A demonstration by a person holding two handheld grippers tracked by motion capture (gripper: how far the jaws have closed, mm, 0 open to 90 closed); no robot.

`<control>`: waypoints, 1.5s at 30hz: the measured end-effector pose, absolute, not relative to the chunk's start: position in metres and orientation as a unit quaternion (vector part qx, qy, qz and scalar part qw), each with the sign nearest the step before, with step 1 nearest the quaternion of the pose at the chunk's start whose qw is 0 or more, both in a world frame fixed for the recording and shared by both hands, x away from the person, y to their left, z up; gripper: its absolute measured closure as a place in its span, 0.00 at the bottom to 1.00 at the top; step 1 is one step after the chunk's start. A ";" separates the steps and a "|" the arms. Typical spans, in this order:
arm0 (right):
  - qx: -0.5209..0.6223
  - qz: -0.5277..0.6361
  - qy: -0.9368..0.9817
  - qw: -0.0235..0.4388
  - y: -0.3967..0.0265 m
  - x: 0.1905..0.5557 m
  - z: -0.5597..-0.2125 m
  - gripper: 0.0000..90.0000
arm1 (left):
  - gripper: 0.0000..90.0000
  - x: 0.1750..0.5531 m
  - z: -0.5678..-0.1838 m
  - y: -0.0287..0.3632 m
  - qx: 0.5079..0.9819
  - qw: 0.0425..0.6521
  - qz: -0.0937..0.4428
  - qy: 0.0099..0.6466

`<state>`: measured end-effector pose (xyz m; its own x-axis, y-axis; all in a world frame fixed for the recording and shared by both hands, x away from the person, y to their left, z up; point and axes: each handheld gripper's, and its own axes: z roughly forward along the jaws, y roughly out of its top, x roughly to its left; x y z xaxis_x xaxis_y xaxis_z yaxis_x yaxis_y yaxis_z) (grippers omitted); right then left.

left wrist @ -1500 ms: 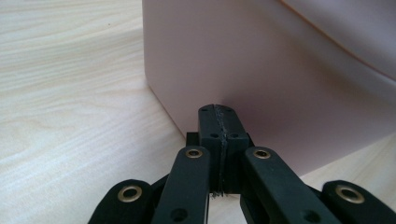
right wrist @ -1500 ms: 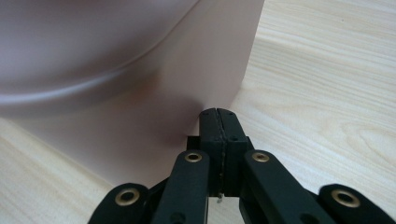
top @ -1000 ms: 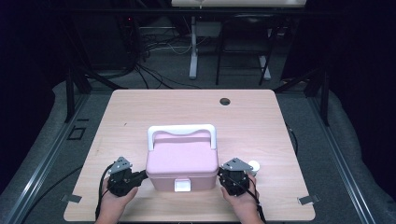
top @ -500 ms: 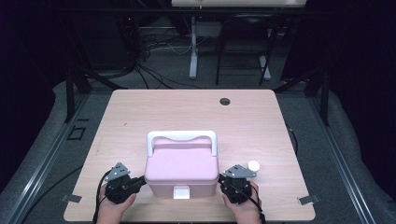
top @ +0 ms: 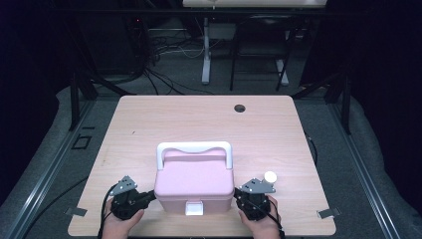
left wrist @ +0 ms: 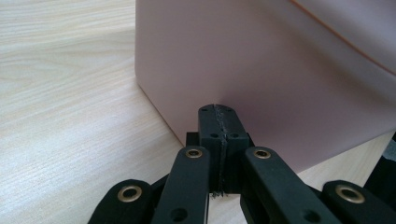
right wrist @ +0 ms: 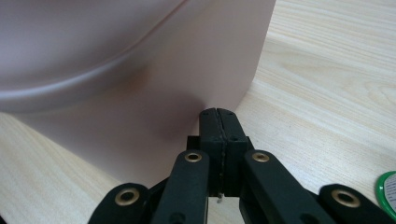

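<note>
A pink lidded box (top: pixel 194 180) with a white carry handle (top: pixel 194 148) and a white front latch (top: pixel 193 209) stands near the table's front edge. My left gripper (top: pixel 151 196) is at the box's left side and my right gripper (top: pixel 238 194) at its right side, each held in a hand. In the left gripper view the jaws are shut with nothing between them, tips (left wrist: pixel 219 112) up against the pink wall (left wrist: pixel 280 70). In the right gripper view the shut tips (right wrist: pixel 218 115) likewise meet the box wall (right wrist: pixel 140 79) near its corner.
A small white round object (top: pixel 269 176) lies on the table just right of the box, by the right gripper. A green-rimmed thing (right wrist: pixel 388 191) peeks in at the right gripper view's lower right. The wooden table (top: pixel 199 119) has a cable hole (top: pixel 240 108) at the back.
The box and both grippers beside it have shifted a little toward the table's near edge. The small white object has stayed where it was.
</note>
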<state>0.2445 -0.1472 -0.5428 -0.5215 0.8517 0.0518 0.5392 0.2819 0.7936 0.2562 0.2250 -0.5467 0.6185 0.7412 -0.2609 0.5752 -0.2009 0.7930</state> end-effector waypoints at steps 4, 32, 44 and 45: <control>0.443 0.397 0.782 0.186 -0.149 0.243 -0.542 1.00 | 1.00 0.255 -0.546 0.224 0.774 0.462 0.095 0.422; 0.420 0.405 0.791 0.183 -0.161 0.245 -0.527 0.85 | 0.76 0.256 -0.530 0.234 0.773 0.462 0.109 0.421; 0.428 0.428 0.783 0.146 -0.177 0.249 -0.494 0.79 | 0.71 0.264 -0.500 0.250 0.765 0.466 0.087 0.437; 0.428 0.428 0.783 0.146 -0.177 0.249 -0.494 0.79 | 0.71 0.264 -0.500 0.250 0.765 0.466 0.087 0.437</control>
